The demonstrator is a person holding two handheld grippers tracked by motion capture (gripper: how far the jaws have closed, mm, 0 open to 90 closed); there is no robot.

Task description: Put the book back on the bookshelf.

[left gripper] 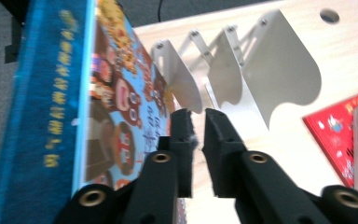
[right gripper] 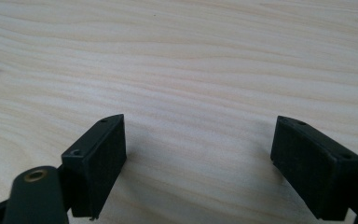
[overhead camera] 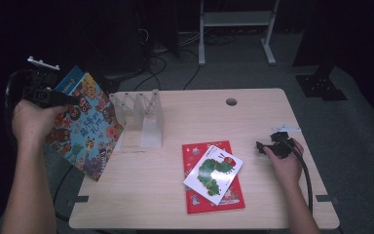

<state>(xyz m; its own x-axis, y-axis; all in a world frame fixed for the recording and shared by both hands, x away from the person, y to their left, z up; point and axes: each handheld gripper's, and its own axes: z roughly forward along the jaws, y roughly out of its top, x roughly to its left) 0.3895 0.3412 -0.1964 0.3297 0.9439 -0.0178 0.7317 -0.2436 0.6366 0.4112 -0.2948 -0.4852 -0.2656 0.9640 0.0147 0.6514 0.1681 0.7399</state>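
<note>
Item — blue picture book, tilted off the table's left edge at about 9 o'clock, clamped by the left gripper on its cover edge. Destination, by judgement — the white folding book rack, just beside at 3 o'clock of the book. Method: bring the spine upright, align with a slot, lower without knocking the dividers. Right gripper — jaws spread, holding nothing, low over bare table.

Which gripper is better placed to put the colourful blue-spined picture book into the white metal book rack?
Left. The left gripper holds the colourful blue-spined picture book beside the white metal book rack; the right gripper rests open, far off.
</note>
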